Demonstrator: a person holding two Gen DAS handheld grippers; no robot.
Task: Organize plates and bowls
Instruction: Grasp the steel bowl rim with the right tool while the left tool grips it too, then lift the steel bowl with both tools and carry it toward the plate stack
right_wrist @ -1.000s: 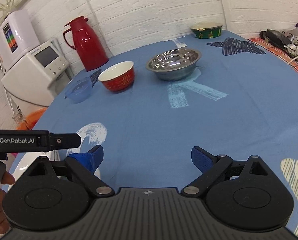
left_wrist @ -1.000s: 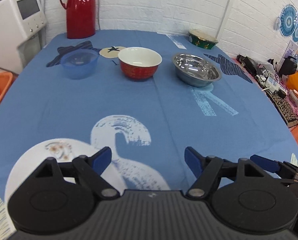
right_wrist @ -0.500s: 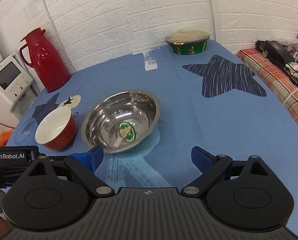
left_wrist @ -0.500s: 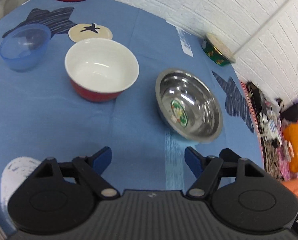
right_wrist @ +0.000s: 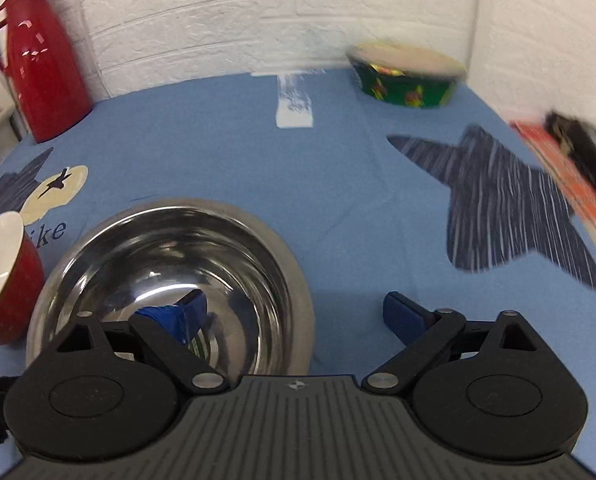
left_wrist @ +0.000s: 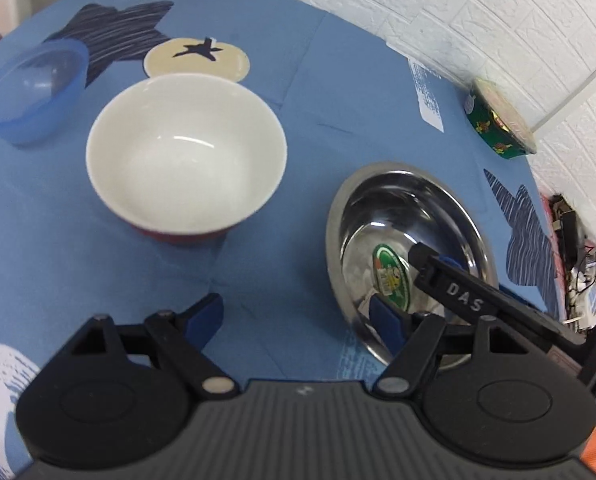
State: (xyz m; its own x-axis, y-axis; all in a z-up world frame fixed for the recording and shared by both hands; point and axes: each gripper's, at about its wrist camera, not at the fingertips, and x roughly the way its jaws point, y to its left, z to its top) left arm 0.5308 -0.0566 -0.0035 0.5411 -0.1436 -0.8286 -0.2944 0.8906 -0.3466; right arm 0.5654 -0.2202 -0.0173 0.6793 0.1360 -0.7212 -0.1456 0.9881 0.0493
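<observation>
4 bowls stand upright on the blue cloth: a translucent blue bowl, a red bowl with a white inside beside it, and a shiny steel bowl bearing a green sticker. A green patterned bowl sits well apart near the wall.

Bright, even indoor light with soft shadows; white glints sit inside the steel bowl and on the red jug. Fisheye bending curves the tabletop edges. The green bowl and clutter past the tabletop's right edge smear with motion blur
</observation>
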